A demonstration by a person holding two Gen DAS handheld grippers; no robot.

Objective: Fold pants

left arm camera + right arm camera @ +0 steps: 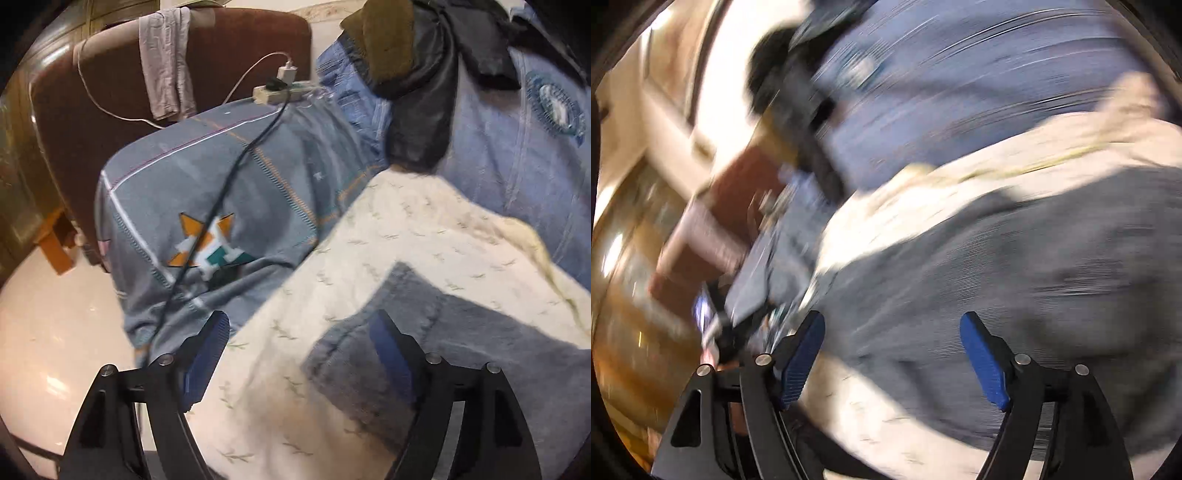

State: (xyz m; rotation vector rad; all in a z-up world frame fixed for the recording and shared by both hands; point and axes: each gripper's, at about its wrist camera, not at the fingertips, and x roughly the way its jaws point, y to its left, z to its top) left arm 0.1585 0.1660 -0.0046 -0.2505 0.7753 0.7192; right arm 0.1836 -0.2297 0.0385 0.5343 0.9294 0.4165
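The grey pants (pixel 436 332) are being seen lying on a cream leaf-print blanket (pixel 332 280) spread over the bed, at 4 o'clock in the left wrist view. The left gripper (pixel 299 354) is being held above them, jaws wide apart, nothing between the pads. A black cable (pixel 221 192) is being seen trailing across the patterned sheet (pixel 229 177) at 10 o'clock. The right gripper (pixel 892 358) is also being held open and empty over the pants (pixel 1015 277); that view is heavily blurred.
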